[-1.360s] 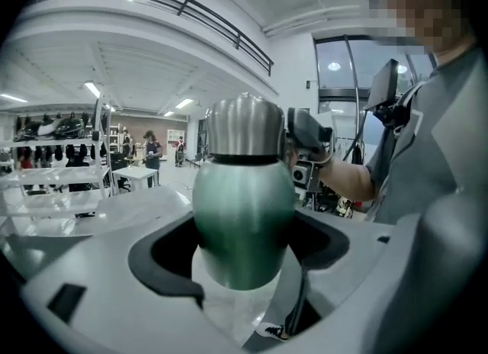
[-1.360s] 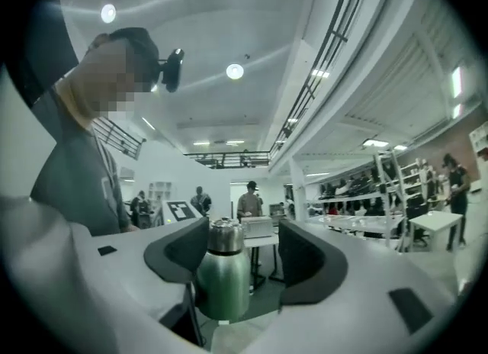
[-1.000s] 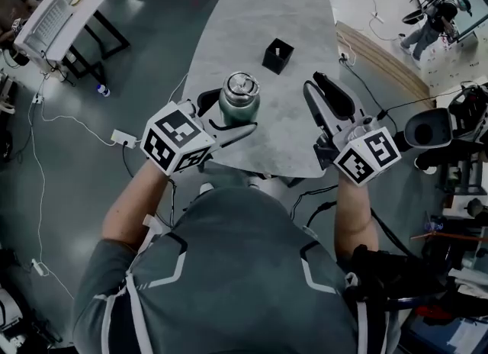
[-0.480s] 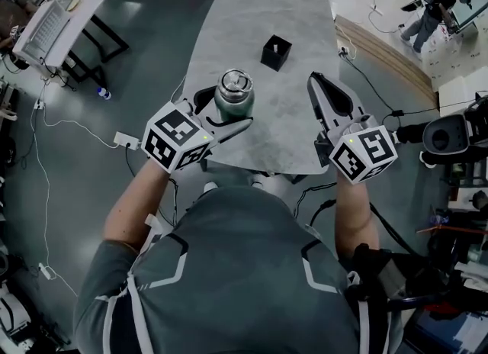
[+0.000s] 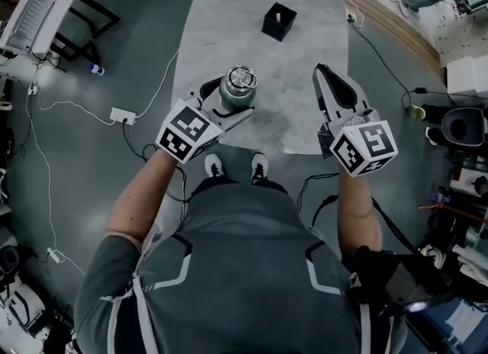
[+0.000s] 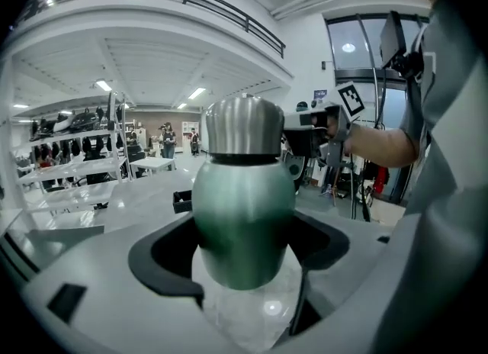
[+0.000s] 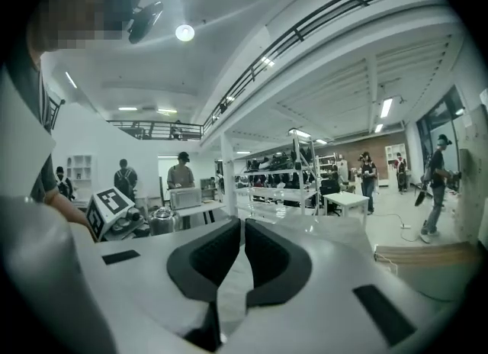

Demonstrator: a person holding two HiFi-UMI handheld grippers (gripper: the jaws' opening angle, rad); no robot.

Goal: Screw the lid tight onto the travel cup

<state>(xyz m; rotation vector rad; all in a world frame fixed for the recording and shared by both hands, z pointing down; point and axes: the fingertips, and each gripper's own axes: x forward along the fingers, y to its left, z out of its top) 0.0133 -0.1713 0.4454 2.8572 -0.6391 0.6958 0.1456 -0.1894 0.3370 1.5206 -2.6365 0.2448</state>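
The left tool (image 5: 227, 105) pinches the cup (image 5: 235, 94) round its green body, one black pad on each side, so the cup is steadied at the near edge of the counter (image 5: 267, 55). Whether its base rests on the counter or hangs just above it I cannot tell. The lid (image 5: 241, 78) is already on the cup and looks level and seated, with only a thin dark seam between steel and green. No view shows how tight it is. Nothing grips the lid now, so either the twisting is finished or it has yet to start; I lean towards finished, but only as a guess.

The cup is a squat, rounded barrel with a smooth, glossy green metallic coat that throws soft highlights. The lid is brushed steel, a short cylinder with a domed top and ringed grooves on its crown. The counter is pale grey stone or a stone-look sheet, mottled and slightly reflective.

Farther back stands a small black box (image 5: 278, 22), square and open-topped, well apart from the cup.

The right tool (image 5: 325, 79) hovers over the counter's right side, well apart from the lid, with its matte black curved pads pressed together and nothing between them. Both tools have smooth white shells.
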